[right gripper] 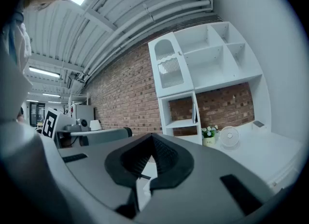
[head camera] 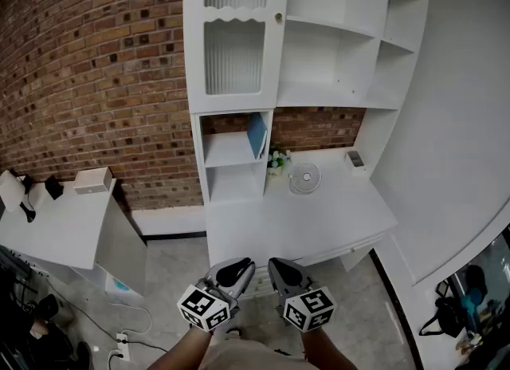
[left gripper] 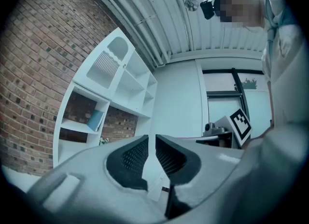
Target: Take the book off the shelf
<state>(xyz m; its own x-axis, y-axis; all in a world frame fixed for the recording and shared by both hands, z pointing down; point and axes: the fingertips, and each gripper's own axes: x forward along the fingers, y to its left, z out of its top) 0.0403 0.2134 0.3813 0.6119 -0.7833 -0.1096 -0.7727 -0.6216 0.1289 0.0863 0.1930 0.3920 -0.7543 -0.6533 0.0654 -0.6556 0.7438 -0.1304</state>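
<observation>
One book (head camera: 256, 135), blue. One white shelf unit (head camera: 331, 93) with one ribbed-glass door (head camera: 234, 29) and, under that door, two small open compartments. One bench (head camera: 319, 221) below it, carrying three things: one round fan (head camera: 304, 178), one pot of flowers (head camera: 276, 160) and, to the far right, one small grey device (head camera: 355, 159). Two grippers at the near edge: one left gripper (head camera: 241, 265) and one right gripper (head camera: 278, 265). One side bench (head camera: 64, 233) at the left, with one white box (head camera: 93, 180). One power strip (head camera: 121, 350) on the floor.
</observation>
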